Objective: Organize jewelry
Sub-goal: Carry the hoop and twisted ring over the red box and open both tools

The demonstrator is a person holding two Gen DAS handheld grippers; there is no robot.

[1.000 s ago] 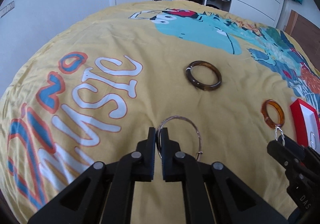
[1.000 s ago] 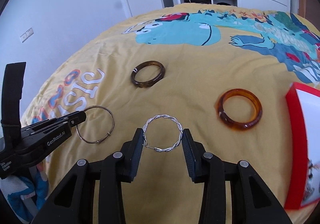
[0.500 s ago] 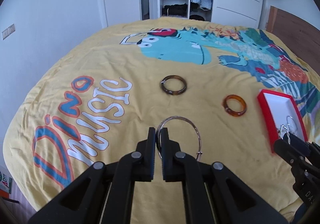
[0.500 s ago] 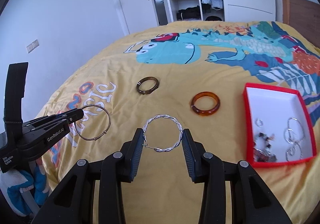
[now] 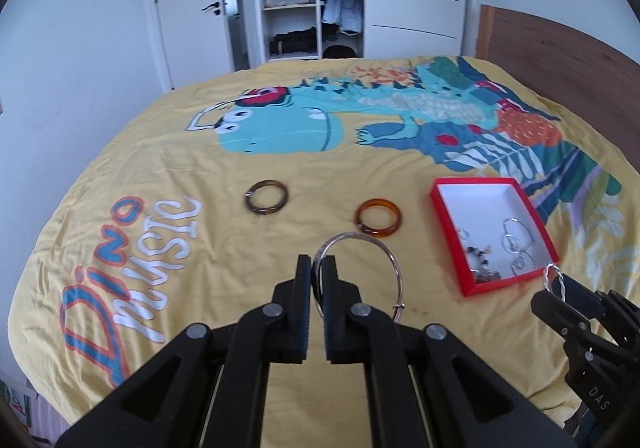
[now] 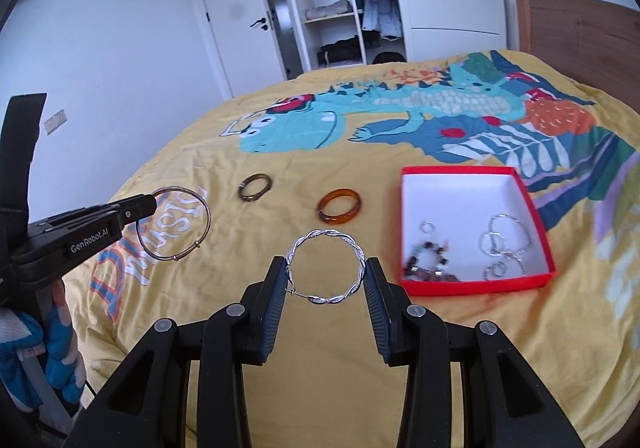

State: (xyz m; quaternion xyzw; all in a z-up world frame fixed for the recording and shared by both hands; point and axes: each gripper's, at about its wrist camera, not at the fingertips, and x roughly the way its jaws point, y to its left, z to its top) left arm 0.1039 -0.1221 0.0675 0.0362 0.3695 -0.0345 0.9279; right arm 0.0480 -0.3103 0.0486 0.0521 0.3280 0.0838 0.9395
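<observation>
Two grippers occupy the lower part of each wrist view, both raised above a bed covered by a yellow duvet [image 5: 168,152] printed with a teal dinosaur and the lettering "Dino music". Left gripper [image 5: 319,268]: jaws pressed together on the rim of a thin metal bangle [image 5: 382,248], which stands out ahead of the fingers at lower centre; in the right wrist view the same gripper [image 6: 150,204] enters from the left edge with the bangle [image 6: 204,224] hanging clear of the duvet. Right gripper [image 6: 325,276]: jaws partly apart and clamped across the width of a twisted silver hoop [image 6: 344,238], one pad on each side of it; in the left wrist view this gripper [image 5: 554,282] appears at the lower right edge with the hoop [image 5: 550,278] seen nearly edge-on.

On the duvet at mid-frame lie a dark tortoiseshell bangle [image 5: 267,198], left of centre, and an amber bangle [image 5: 379,218] just right of it, well apart from each other. Right of centre sits a red-walled jewelry box [image 5: 472,184] with a white interior, open at the top; small silver rings, larger silver hoops and a beaded piece are gathered in its near half. Behind the bed, at upper centre, stand an open wardrobe [image 5: 288,0] and a white door [image 5: 188,20].
</observation>
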